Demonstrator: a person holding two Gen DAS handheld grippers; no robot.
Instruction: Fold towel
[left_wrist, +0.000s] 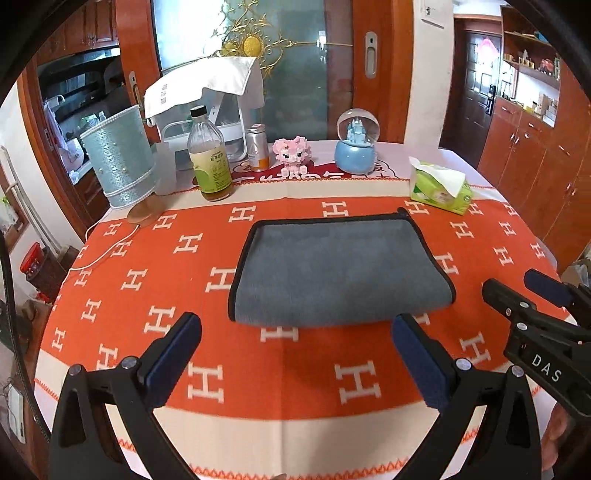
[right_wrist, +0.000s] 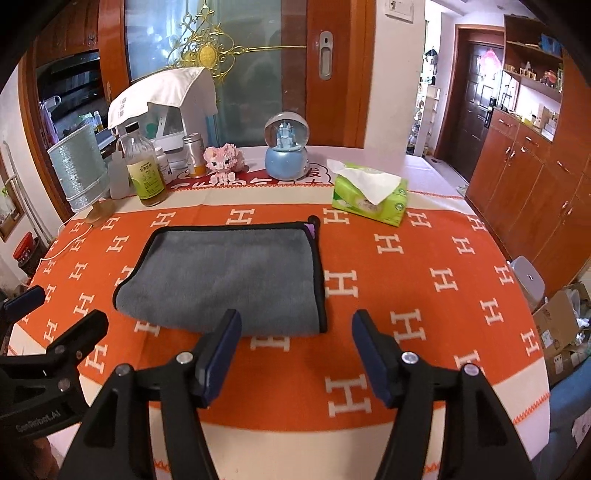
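both grippers, left gripper (left_wrist: 295, 332) and right gripper (right_wrist: 293, 328), spread empty; tissue pack (right_wrist: 369, 195) holds tissues.

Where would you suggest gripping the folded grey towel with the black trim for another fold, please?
Take the grey towel with black trim at its two near corners, coming in low from the near side. The rounded fold runs along that near edge, both grippers, left and right, stand open just short of it, and the bound edges lie far.
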